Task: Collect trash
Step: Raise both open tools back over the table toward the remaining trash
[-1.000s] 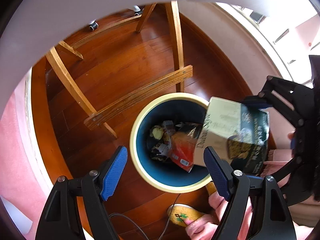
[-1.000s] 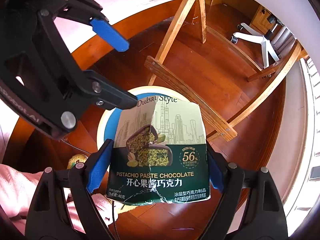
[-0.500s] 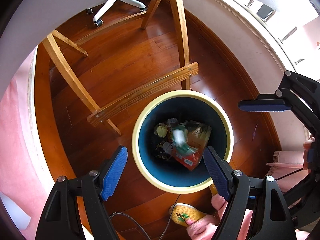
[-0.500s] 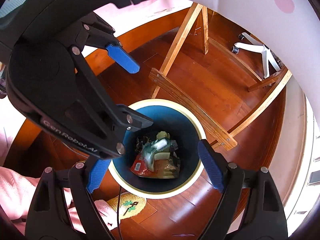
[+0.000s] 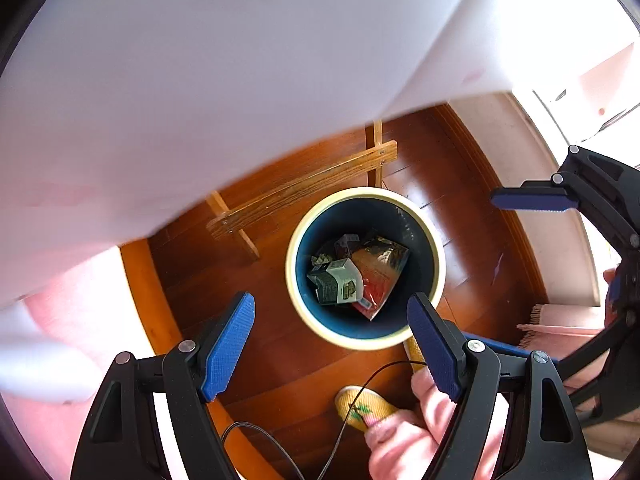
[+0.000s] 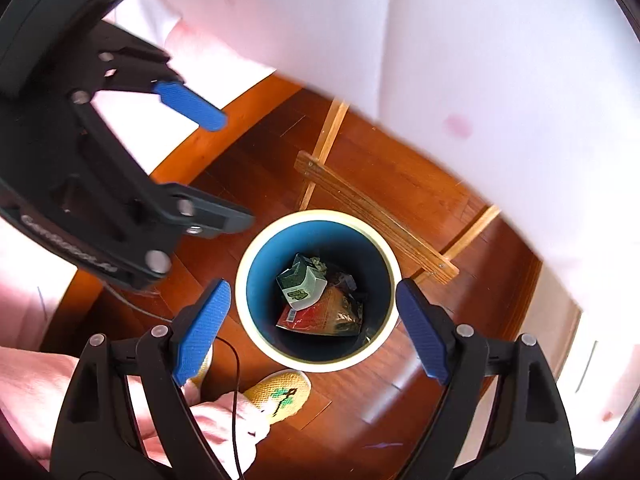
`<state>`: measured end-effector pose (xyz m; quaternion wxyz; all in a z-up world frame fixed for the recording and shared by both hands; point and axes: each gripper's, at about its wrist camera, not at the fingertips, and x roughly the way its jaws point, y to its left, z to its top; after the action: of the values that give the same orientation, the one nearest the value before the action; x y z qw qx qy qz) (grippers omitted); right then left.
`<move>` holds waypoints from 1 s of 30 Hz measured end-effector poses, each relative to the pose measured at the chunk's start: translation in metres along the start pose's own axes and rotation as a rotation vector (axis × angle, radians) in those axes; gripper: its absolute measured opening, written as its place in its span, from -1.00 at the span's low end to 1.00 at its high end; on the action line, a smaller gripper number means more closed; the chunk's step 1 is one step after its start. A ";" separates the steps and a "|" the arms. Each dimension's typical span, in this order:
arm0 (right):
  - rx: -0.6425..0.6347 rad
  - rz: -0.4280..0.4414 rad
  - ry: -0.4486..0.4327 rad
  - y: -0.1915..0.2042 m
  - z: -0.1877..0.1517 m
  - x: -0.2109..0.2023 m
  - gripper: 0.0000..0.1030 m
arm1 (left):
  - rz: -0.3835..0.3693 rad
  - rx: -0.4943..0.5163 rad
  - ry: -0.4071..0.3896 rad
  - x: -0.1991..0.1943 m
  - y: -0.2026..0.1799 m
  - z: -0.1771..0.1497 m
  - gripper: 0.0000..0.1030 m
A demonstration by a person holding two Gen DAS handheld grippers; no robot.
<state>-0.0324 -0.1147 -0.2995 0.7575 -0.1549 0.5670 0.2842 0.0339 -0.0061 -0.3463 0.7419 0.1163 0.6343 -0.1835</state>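
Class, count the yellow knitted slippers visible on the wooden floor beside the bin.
2. One yellow knitted slipper lies just in front of the cream-rimmed blue bin; the second slipper peeks out behind the right gripper's left finger, mostly hidden.

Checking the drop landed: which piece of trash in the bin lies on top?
The green and white chocolate box, tilted, overlapping the red wrapper inside the bin. Darker scraps sit behind it.
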 end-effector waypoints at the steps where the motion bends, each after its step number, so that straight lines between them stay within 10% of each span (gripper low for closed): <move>1: 0.014 -0.008 -0.003 0.000 0.004 -0.013 0.60 | -0.001 -0.009 -0.004 -0.016 0.001 -0.001 0.55; 19: 0.336 -0.115 -0.261 -0.011 0.079 -0.266 0.60 | -0.043 -0.073 -0.369 -0.321 0.008 0.012 0.55; 30: 0.359 -0.162 -0.343 -0.065 0.161 -0.320 0.60 | 0.009 -0.095 -0.466 -0.383 0.041 0.073 0.55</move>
<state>0.0684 -0.1582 0.0478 0.8782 -0.0122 0.4573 0.1394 0.0674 0.0498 0.0400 0.8738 0.0383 0.4531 -0.1721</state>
